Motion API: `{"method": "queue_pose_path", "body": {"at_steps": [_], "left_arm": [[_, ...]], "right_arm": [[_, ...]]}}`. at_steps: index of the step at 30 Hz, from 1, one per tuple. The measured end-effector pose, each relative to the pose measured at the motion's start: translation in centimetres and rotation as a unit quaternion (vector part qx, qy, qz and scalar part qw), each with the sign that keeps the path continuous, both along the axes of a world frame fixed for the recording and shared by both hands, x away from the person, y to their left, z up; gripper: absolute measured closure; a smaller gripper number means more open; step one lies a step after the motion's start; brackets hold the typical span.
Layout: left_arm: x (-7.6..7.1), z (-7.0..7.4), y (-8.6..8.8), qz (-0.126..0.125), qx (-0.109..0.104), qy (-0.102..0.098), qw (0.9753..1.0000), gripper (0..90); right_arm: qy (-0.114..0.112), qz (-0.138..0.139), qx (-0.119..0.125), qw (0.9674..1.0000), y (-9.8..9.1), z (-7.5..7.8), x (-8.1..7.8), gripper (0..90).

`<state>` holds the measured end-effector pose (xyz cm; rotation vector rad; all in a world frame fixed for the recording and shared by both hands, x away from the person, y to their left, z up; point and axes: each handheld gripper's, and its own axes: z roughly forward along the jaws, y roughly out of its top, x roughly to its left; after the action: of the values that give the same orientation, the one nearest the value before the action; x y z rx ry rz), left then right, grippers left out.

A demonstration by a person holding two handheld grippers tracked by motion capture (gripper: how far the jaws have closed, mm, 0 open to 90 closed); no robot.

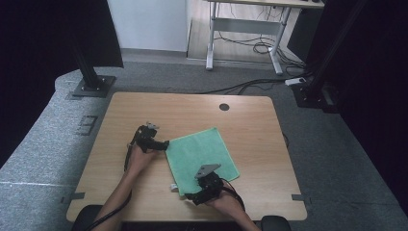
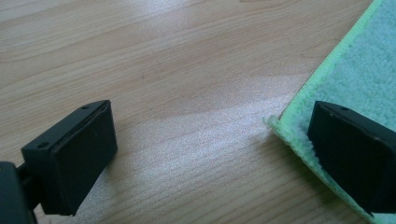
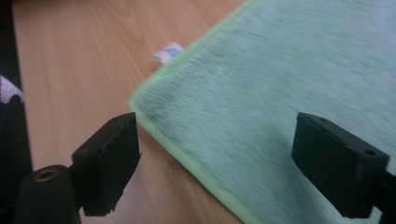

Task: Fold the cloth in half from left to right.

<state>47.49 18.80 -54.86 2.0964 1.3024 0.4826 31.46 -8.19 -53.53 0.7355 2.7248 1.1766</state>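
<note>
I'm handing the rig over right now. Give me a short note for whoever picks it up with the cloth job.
Left tool: jaws open, at the cloth's left corner; one jaw over the hem, the other over bare table, nothing gripped.
Right tool: jaws open, straddling the near edge of the cloth, by the corner with the white tag; nothing gripped.
Cloth: green, spread flat on the table, set at an angle, no fold in it.
Done: both tools brought to the cloth.
Left: probably close on the corners, then lift and fold; nothing of that has begun.
</note>
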Motion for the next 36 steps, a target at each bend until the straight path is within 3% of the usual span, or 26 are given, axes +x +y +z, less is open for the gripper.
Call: {"method": "queue_pose_path", "body": {"at_steps": [9, 14, 20, 22, 27, 30, 32, 34, 36], "left_arm": [[0.0, 0.0, 0.0, -0.002, 0.0, 0.0, 1.0, 2.5], [-0.1, 0.0, 0.0, -0.004, -0.001, -0.001, 1.0, 3.3], [-0.3, 0.1, 0.0, -0.017, -0.005, -0.009, 0.9998, 7.6], [-0.5, 0.2, 0.0, -0.035, -0.009, -0.016, 0.9992, 18.1], [-1.1, 0.3, -0.1, -0.073, -0.022, -0.027, 0.9967, 47.6], [-1.2, 0.5, -0.3, -0.085, -0.036, -0.014, 0.9956, 70.7], [-1.1, 0.5, -0.1, -0.082, -0.058, 0.003, 0.9949, 83.3], [-1.1, 0.5, 0.2, -0.077, -0.071, 0.011, 0.9945, 87.3], [-1.1, 0.7, 0.6, -0.072, -0.069, 0.017, 0.9949, 87.9]], "right_arm": [[-0.002, 0.041, -0.003, 0.9992, 2.9, 0.6, -0.8, 35.2], [-0.016, 0.052, -0.027, 0.9982, 3.9, 0.7, -1.3, 50.0], [-0.025, 0.045, -0.054, 0.9972, 4.0, 0.4, -1.6, 73.1], [-0.032, 0.04, -0.057, 0.9971, 3.9, 0.4, -1.6, 81.2], [-0.042, 0.032, -0.044, 0.9976, 3.6, 0.8, -1.6, 84.5], [-0.041, 0.029, -0.041, 0.9979, 3.5, 0.9, -1.6, 84.8], [-0.037, 0.031, -0.04, 0.9981, 3.5, 0.9, -1.5, 84.8], [-0.032, 0.033, -0.038, 0.9982, 3.6, 0.9, -1.5, 84.7], [-0.029, 0.037, -0.038, 0.9982, 3.8, 0.9, -1.4, 84.6]]}}
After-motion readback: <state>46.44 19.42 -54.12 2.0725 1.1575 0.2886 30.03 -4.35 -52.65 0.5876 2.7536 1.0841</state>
